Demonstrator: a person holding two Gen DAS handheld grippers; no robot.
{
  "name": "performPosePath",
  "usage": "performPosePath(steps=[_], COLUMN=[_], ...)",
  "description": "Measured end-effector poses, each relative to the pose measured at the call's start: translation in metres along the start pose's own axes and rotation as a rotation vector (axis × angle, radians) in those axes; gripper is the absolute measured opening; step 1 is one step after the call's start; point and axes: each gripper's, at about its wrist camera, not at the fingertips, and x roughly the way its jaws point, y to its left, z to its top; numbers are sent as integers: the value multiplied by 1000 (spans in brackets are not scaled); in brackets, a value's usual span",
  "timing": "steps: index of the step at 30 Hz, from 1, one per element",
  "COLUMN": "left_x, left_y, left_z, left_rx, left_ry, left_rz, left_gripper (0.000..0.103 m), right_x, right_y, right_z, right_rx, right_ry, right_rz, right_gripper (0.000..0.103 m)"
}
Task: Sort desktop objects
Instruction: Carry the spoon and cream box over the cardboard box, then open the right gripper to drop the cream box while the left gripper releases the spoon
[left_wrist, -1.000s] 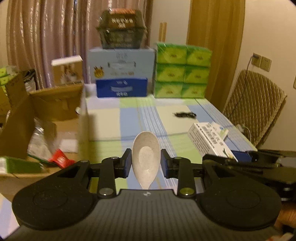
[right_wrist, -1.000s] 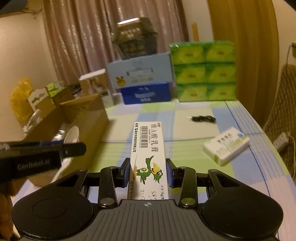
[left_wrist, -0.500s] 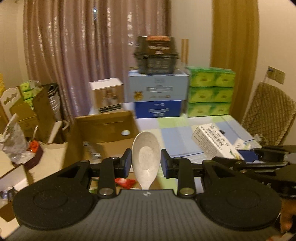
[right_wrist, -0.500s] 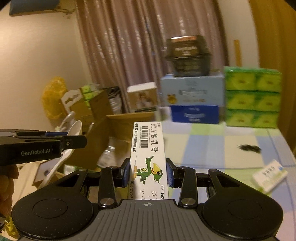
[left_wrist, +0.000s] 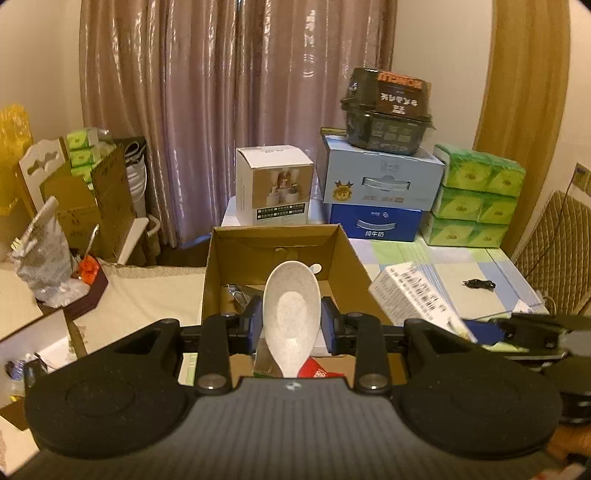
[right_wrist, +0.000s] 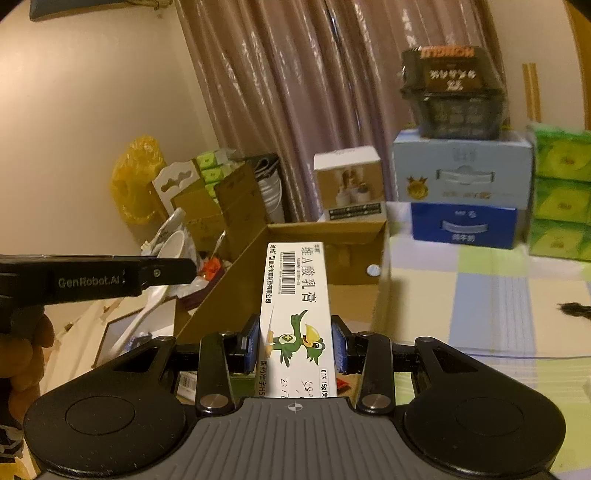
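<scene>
Showing left gripper (left_wrist: 291, 325) pinching speckled white plastic spoon (left_wrist: 291, 317) by bowl edges, right gripper (right_wrist: 294, 349) clamping long white ointment carton (right_wrist: 295, 314), both near open brown cardboard box (left_wrist: 218, 269). Light, rigid spoon, likely slippery; thin, crushable carton, best gripped mid-length.

Table: I see a checked cloth (left_wrist: 424, 254).
On it: open cardboard box (left_wrist: 218, 273), stacked cartons (left_wrist: 380, 177), green tissue packs (left_wrist: 476, 195), black cable (left_wrist: 479, 284).

Carton (left_wrist: 280, 254) at surface's (left_wrist: 424, 254) left edge; stacked boxes (left_wrist: 380, 181) behind; cable (left_wrist: 479, 284) far right.
</scene>
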Motion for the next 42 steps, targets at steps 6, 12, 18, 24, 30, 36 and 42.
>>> performPosePath(steps=[6, 12, 18, 24, 30, 36, 42], left_x=[31, 55, 73, 89, 97, 93, 89], left_y=[14, 19, 24, 29, 33, 38, 41], left_z=[3, 3, 4, 2, -1, -6, -6], left_rx=[-33, -42, -57, -73, -62, -70, -69], left_ry=[19, 37, 46, 52, 55, 60, 53], left_rz=[-14, -18, -19, -16, 16, 10, 12], left_gripper=[27, 27, 27, 27, 32, 32, 34], right_x=[28, 49, 65, 76, 80, 82, 83], right_y=[-4, -11, -15, -19, -19, -19, -20], right_z=[-2, -6, -9, -11, -11, -11, -10], right_rx=[7, 22, 36, 48, 48, 49, 61], right_ry=[22, 39, 48, 48, 46, 45, 29], right_rz=[3, 4, 11, 11, 8, 5, 29], right_gripper=[36, 36, 36, 36, 36, 36, 39])
